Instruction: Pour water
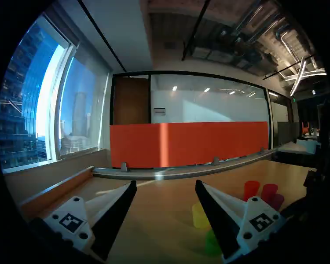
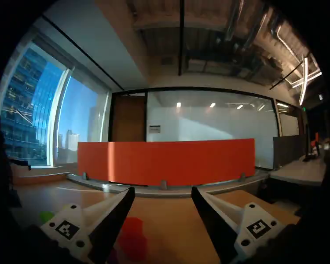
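Spread wide and empty, both pairs of fingers were seen above a pale wooden tabletop (image 1: 165, 229). Nothing was held between the white, black-padded fingers of the left gripper (image 1: 165, 182), and each finger was marked with a square black-and-white tag. In the left gripper view, a translucent yellow plastic cup (image 1: 199, 215) was seen on the wood just beside the inner edge of the right-hand finger. A translucent green plastic cup (image 1: 211, 243) was placed nearer the camera and partly hidden by that finger. Beyond the same finger, a translucent red plastic cup (image 1: 251, 189), a pinkish-red plastic cup (image 1: 269, 192) and a purple plastic cup (image 1: 277, 201) were grouped close together, upright so far as could be judged. Whether any cup held water could not be told. The right gripper (image 2: 163, 189) was likewise held wide open with nothing between its fingers. In the right gripper view a blurred red cup-like shape (image 2: 132, 231) was made out low beside the left-hand finger, and a small green patch (image 2: 46, 216) at the far left; which cups these were could not be told. A long orange partition panel (image 1: 187, 143) was set behind a curved metal rail (image 1: 178, 172) at the table's far edge, and tall glass windows (image 1: 81, 110) were seen to the left
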